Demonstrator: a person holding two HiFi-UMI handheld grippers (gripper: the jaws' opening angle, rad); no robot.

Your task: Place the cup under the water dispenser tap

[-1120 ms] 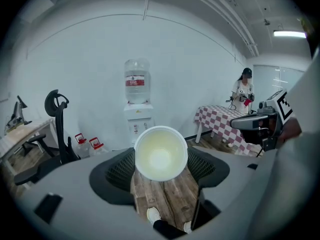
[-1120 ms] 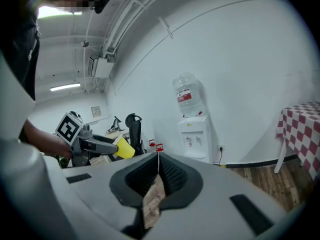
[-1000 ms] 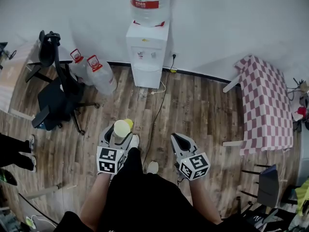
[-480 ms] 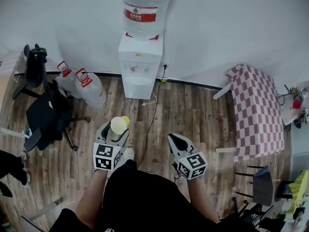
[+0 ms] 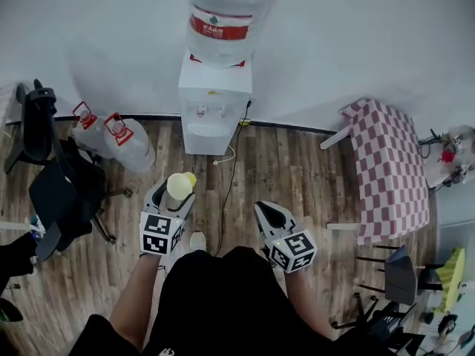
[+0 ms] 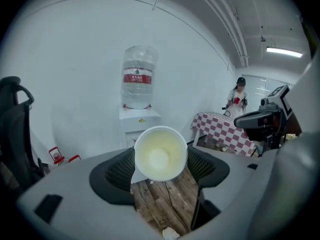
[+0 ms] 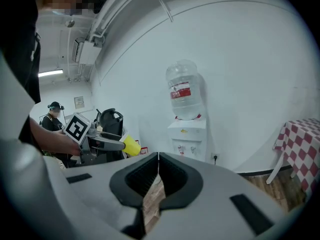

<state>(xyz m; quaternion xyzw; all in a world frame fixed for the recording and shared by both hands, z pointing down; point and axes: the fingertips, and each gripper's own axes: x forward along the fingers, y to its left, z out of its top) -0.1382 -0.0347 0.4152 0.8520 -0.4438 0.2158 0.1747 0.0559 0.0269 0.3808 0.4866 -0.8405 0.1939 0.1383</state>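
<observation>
A yellow paper cup (image 5: pixel 179 185) (image 6: pixel 160 153) is clamped in my left gripper (image 5: pixel 173 196) (image 6: pixel 161 166), lying on its side with its mouth toward the left gripper's camera. The white water dispenser (image 5: pixel 211 100) (image 6: pixel 139 122) (image 7: pixel 187 134) stands against the wall ahead, a large clear bottle (image 5: pixel 225 17) on top and its taps (image 5: pixel 209 112) on the front. The cup hangs over the wooden floor, well short of the dispenser. My right gripper (image 5: pixel 272 216) (image 7: pixel 158 163) is shut with nothing in it, to the right of the cup. The cup (image 7: pixel 131 145) and left gripper also show in the right gripper view.
Two spare water bottles (image 5: pixel 113 139) lie left of the dispenser, beside a black office chair (image 5: pixel 52 176). A red-checked table (image 5: pixel 387 167) stands at the right. A power cord (image 5: pixel 232 170) runs across the wooden floor from the dispenser. A person (image 6: pixel 237 100) stands far off by the table.
The person has walked toward the dispenser; it looms larger and nearer. Both grippers keep their pose, the left still holding the cup.
</observation>
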